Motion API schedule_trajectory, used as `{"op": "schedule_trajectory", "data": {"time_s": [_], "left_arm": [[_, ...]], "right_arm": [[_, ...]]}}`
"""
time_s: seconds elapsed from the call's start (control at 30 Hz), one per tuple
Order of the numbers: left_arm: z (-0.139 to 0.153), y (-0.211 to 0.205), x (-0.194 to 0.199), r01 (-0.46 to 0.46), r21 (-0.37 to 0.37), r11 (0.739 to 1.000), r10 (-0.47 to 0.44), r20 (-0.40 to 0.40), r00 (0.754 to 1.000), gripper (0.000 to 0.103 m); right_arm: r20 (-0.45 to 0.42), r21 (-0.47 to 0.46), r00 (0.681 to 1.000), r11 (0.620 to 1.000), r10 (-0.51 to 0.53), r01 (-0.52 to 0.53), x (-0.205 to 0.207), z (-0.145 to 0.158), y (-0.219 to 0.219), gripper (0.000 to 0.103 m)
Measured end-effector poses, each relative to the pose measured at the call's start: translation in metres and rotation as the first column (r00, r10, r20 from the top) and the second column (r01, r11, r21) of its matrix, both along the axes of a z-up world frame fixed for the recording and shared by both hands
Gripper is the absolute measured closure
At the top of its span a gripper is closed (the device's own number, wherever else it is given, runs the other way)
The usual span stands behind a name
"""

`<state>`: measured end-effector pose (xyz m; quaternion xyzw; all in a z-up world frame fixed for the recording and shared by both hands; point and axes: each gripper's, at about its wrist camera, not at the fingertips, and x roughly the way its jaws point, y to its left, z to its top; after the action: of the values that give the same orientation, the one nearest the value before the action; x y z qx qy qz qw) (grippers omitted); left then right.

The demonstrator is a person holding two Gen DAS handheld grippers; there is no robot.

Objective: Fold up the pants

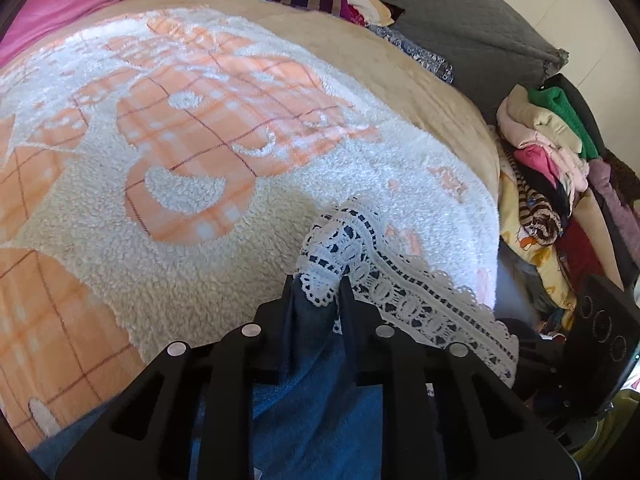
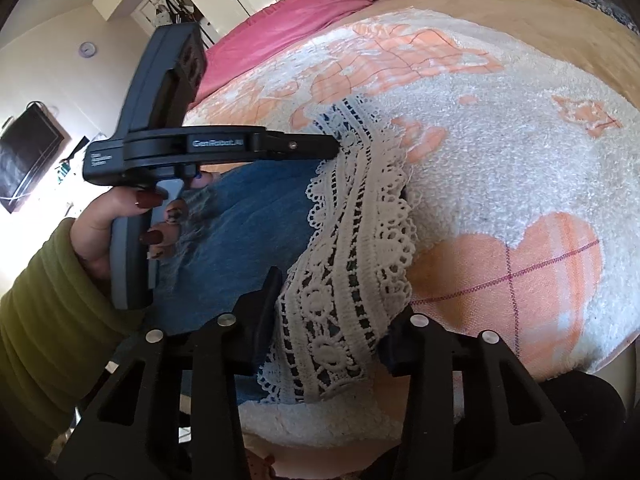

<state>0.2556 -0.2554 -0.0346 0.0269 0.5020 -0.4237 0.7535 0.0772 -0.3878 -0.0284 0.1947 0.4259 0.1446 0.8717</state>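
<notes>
A big fluffy blanket (image 1: 192,184) in white and orange covers the bed, and a pile of clothes (image 1: 548,168) sits off to the right side. The pants (image 2: 260,208) are blue jeans with a wide white lace hem (image 2: 352,240), and they lie at the near edge of the bed on top of the blanket. The left gripper (image 1: 318,286) is nearly closed and pinches the lace and denim at the far end of the hem. A hand (image 2: 120,224) in a green sleeve (image 2: 44,304) holds its handle. The right gripper (image 2: 332,320) sits around the near end of the lace hem with its jaws on each side, but I cannot tell if they squeeze it yet. The lace is thin and full of holes, so it could slip out or snag on a jaw. If one side lets go when the hem is lifted, the pants would flop and the fold would come out crooked.
</notes>
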Motion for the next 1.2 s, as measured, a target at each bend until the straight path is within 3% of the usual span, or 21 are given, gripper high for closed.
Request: {"op": "schedule_trajectory", "data": {"time_s": [0.07, 0.2, 0.37, 0.57, 0.67, 0.73, 0.8, 0.87, 1.0, 1.07, 1.13, 1.2], "left_arm": [[0.007, 0.005, -0.004, -0.003, -0.024, 1.000, 0.003, 0.007, 1.000, 0.083], [0.030, 0.030, -0.013, -0.025, -0.092, 0.995, 0.028, 0.039, 0.999, 0.083], [0.059, 0.074, -0.026, -0.036, -0.152, 0.988, 0.051, 0.095, 0.994, 0.083], [0.066, 0.143, -0.043, -0.144, -0.162, 0.976, 0.166, 0.133, 0.977, 0.082], [0.053, 0.175, -0.051, -0.224, -0.141, 0.964, 0.240, 0.114, 0.964, 0.076], [0.042, 0.201, -0.053, -0.294, -0.139, 0.946, 0.307, 0.080, 0.948, 0.055], [0.037, 0.224, -0.061, -0.361, -0.171, 0.917, 0.376, 0.069, 0.924, 0.042], [0.032, 0.250, -0.069, -0.399, -0.262, 0.879, 0.422, 0.037, 0.906, 0.037], [0.018, 0.298, -0.062, -0.528, -0.375, 0.762, 0.496, -0.185, 0.848, 0.032], [0.018, 0.306, -0.062, -0.538, -0.411, 0.736, 0.495, -0.215, 0.842, 0.025], [0.017, 0.311, -0.062, -0.539, -0.422, 0.729, 0.477, -0.251, 0.842, 0.010], [0.013, 0.308, -0.061, -0.540, -0.423, 0.727, 0.453, -0.295, 0.841, 0.010]], "right_arm": [[0.045, 0.002, 0.999, 1.000, 0.029, -0.030, -0.004, 0.006, 0.005, 0.076], [0.171, -0.038, 0.979, 0.994, 0.109, -0.104, -0.018, 0.029, 0.026, 0.077], [0.257, -0.061, 0.941, 0.976, 0.220, -0.211, -0.026, 0.053, 0.062, 0.078], [0.247, -0.112, 0.897, 0.930, 0.367, -0.350, -0.015, 0.057, 0.124, 0.078], [0.202, -0.198, 0.868, 0.887, 0.453, -0.417, -0.011, 0.042, 0.162, 0.078], [0.142, -0.258, 0.861, 0.858, 0.489, -0.445, -0.008, 0.025, 0.183, 0.078], [0.102, -0.310, 0.860, 0.837, 0.501, -0.451, -0.011, 0.012, 0.195, 0.077], [0.104, -0.356, 0.849, 0.817, 0.517, -0.454, -0.017, 0.009, 0.205, 0.072], [0.133, -0.484, 0.826, 0.763, 0.548, -0.428, -0.026, 0.010, 0.221, 0.068], [0.157, -0.519, 0.806, 0.742, 0.571, -0.425, -0.033, 0.011, 0.230, 0.063], [0.178, -0.561, 0.775, 0.709, 0.607, -0.426, -0.042, 0.010, 0.240, 0.058], [0.190, -0.615, 0.735, 0.662, 0.651, -0.428, -0.052, 0.009, 0.253, 0.053]]}}
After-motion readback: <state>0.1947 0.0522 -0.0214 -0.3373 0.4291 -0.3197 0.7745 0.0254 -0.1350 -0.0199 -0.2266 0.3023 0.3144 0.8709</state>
